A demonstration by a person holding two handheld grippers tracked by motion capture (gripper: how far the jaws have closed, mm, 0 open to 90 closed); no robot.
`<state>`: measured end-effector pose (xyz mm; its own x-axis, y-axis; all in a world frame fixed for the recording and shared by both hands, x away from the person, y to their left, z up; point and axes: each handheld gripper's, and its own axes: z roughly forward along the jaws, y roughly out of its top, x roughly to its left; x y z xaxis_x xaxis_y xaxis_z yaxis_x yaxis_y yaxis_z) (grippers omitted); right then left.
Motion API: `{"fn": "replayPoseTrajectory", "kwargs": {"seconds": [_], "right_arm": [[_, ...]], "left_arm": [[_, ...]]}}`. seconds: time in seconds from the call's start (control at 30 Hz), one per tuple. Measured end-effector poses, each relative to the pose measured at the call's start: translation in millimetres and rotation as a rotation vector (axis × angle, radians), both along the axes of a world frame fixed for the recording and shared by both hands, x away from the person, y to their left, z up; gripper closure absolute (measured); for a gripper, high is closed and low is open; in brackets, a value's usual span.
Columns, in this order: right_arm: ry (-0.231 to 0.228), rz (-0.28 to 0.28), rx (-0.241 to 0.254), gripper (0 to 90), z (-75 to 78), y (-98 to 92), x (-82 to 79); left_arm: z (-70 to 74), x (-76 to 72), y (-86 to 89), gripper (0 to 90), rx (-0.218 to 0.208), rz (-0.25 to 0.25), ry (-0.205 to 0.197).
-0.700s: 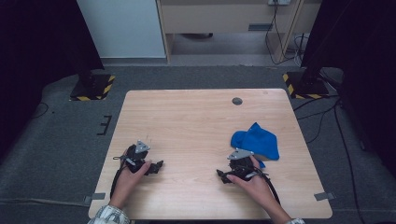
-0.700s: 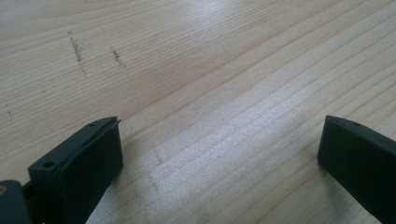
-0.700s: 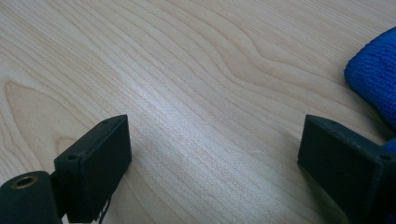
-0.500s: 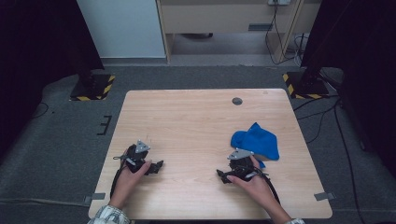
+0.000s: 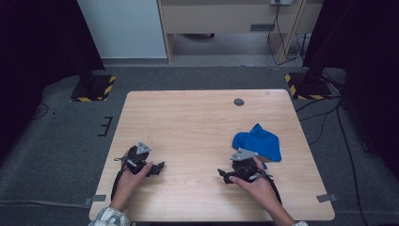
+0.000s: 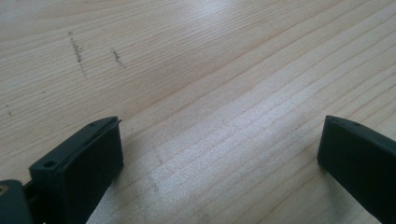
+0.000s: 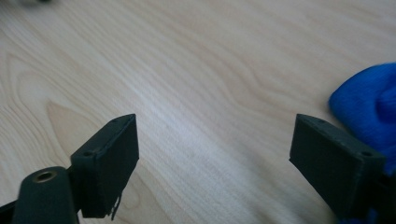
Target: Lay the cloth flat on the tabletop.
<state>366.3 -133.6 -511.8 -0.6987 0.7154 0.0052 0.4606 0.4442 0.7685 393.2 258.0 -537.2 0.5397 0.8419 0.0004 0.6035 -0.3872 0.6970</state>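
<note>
A crumpled blue cloth (image 5: 258,142) lies on the right half of the wooden table (image 5: 197,117). My right gripper (image 5: 224,176) rests on the table just in front of and left of the cloth, jaws pointing left and open. In the right gripper view the blue cloth (image 7: 369,107) shows beyond the right jaw, with bare wood between the jaws of the right gripper (image 7: 215,154). My left gripper (image 5: 158,168) rests near the table's front left, held by a hand, open. The left gripper (image 6: 219,154) has only wood grain between its jaws.
A small dark round grommet (image 5: 239,101) sits in the table near its far edge. Black stands with yellow-black striped bases (image 5: 91,89) flank the table on the grey floor. Cables run along the floor at the right.
</note>
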Motion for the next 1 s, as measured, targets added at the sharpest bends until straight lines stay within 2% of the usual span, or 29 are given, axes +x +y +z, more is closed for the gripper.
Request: {"fn": "replayPoseTrajectory", "kwargs": {"seconds": [0.07, 0.1, 0.17, 0.23, 0.3, 0.37, 0.5, 0.53, 0.6, 0.67, 0.7, 0.77, 0.8, 0.83, 0.87, 0.93, 1.0], "right_arm": [[-0.007, -0.008, 0.013, 19.8, 4.4, -3.6, 0.7], [-0.009, -0.035, 0.042, 21.9, 11.8, -12.7, 3.2], [-0.014, -0.050, 0.050, 23.3, 15.2, -17.7, 4.7], [-0.040, -0.103, 0.067, 27.4, 25.6, -34.1, 9.3], [-0.050, -0.115, 0.071, 28.5, 27.9, -38.4, 10.4], [-0.080, -0.163, 0.096, 31.4, 35.7, -56.5, 14.7], [-0.118, -0.241, 0.110, 37.4, 39.8, -76.6, 20.6], [-0.125, -0.266, 0.099, 40.5, 39.1, -82.6, 23.7], [-0.126, -0.312, 0.101, 43.6, 36.4, -90.1, 29.3], [-0.125, -0.333, 0.096, 44.3, 32.6, -94.1, 35.9], [-0.125, -0.344, 0.084, 43.3, 28.8, -95.5, 41.3], [-0.088, -0.346, 0.089, 36.4, 22.6, -95.8, 48.5], [-0.088, -0.346, 0.089, 36.4, 22.6, -95.8, 48.5], [-0.066, -0.351, 0.086, 28.2, 16.4, -94.2, 54.4], [-0.052, -0.356, 0.091, 24.5, 13.7, -93.4, 57.1], [-0.018, -0.356, 0.101, 18.0, 8.5, -91.2, 62.0], [0.020, -0.346, 0.078, 14.6, 2.8, -88.6, 65.1]], "left_arm": [[0.0, 0.2, 0.0, 0.0, 0.000, -0.001, 0.000], [0.0, 0.2, 0.0, 0.0, 0.000, -0.002, 0.000], [0.0, 0.2, 0.0, 0.0, 0.000, -0.002, 0.000], [0.0, 0.2, 0.0, 0.0, 0.000, -0.002, 0.000], [0.0, 0.3, 0.0, 0.0, 0.000, -0.002, 0.000], [0.0, 0.4, 0.0, 0.0, 0.000, -0.004, 0.000], [0.0, 0.5, -0.1, 0.0, 0.000, -0.005, 0.000], [0.0, 0.6, -0.1, 0.0, 0.000, -0.006, 0.000], [0.0, 0.6, -0.1, 0.0, 0.000, -0.006, 0.000], [0.0, 0.6, -0.1, 0.0, 0.000, -0.006, 0.000], [0.0, 0.6, -0.1, 0.0, 0.000, -0.006, 0.000], [0.0, 0.6, -0.1, 0.0, 0.000, -0.006, 0.000], [0.0, 0.6, -0.1, 0.0, 0.000, -0.006, 0.000], [0.0, 0.6, -0.2, 0.0, 0.000, -0.006, 0.000], [0.0, 0.6, -0.2, 0.0, 0.000, -0.006, 0.000], [0.0, 0.6, -0.2, 0.0, 0.000, -0.006, 0.000], [0.0, 0.6, -0.2, 0.0, 0.000, -0.006, 0.000]]}}
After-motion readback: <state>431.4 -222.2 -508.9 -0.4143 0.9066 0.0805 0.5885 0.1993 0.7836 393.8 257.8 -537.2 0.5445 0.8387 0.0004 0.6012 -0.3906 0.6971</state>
